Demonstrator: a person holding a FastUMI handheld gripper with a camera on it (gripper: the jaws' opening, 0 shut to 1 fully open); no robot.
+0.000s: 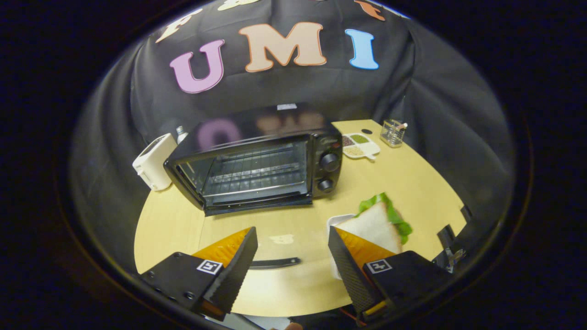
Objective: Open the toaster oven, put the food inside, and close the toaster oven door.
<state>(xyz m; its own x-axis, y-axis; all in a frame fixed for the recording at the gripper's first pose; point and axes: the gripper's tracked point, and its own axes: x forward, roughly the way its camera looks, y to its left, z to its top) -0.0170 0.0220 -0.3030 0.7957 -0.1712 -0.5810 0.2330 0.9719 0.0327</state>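
Note:
The black toaster oven (257, 158) stands at the back of the round wooden table (412, 183), with two knobs (328, 162) on its right side. Its glass door is folded down flat toward me, so the wire rack (254, 176) inside shows. The door's dark handle (275, 262) lies between my fingers, lower than the tips. A sandwich (378, 222) of white bread and green lettuce rests on a white plate (334, 221) just beyond the right finger (344, 256). My gripper (291, 231) is open and holds nothing.
A white appliance (153, 161) stands left of the oven, with a small bottle (181, 133) behind it. A divided dish (360, 144) of seasonings and a clear glass holder (393, 133) sit at the back right. Black clamps (447, 236) grip the table's right edge.

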